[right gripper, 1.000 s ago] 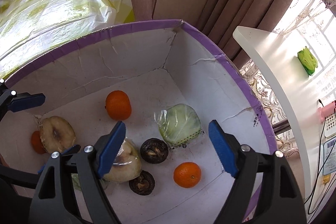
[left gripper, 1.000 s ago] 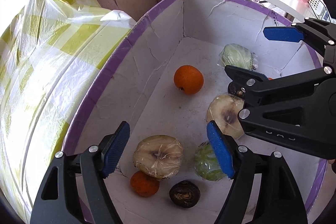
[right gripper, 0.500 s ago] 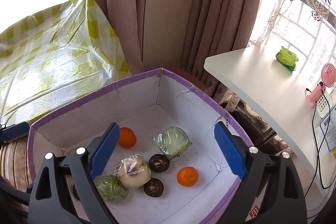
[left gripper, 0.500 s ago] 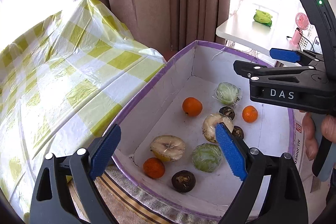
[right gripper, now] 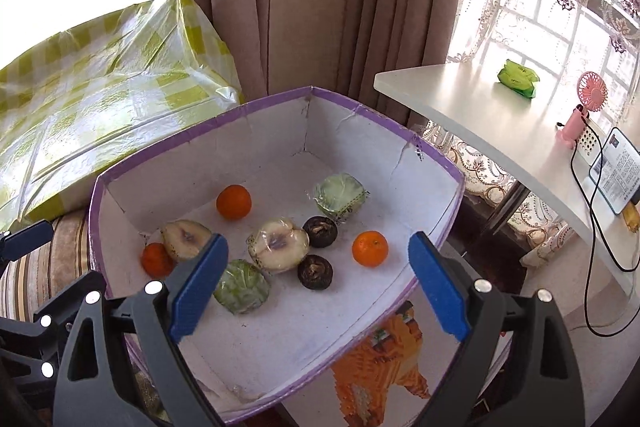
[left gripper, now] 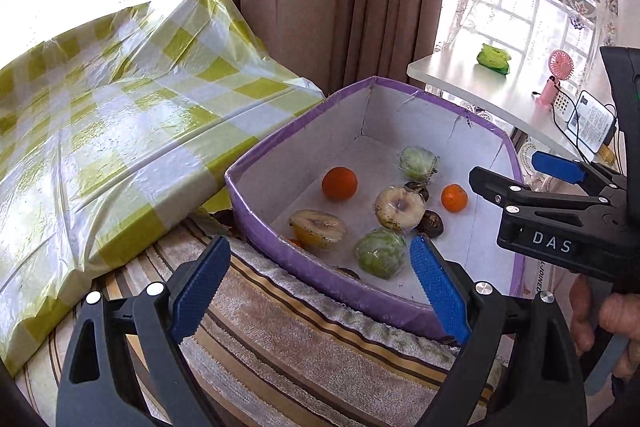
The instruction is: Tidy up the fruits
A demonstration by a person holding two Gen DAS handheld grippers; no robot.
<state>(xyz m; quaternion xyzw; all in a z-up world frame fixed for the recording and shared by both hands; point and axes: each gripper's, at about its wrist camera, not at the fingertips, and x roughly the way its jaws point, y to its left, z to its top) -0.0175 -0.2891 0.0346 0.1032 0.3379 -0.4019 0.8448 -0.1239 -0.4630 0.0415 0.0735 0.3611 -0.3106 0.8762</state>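
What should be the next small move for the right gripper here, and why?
Probably lower the right gripper toward the orange at the right side of the purple-rimmed box. Its fingers are open and hold nothing, and it hangs above the box. That orange lies apart from the other fruit, so the fingers could close on it without touching the wrapped pieces.

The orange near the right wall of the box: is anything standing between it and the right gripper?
Nothing visible blocks it. The orange lies alone on the box floor, apart from the two dark fruits beside it. The right gripper hangs above the box, jaws open and empty.
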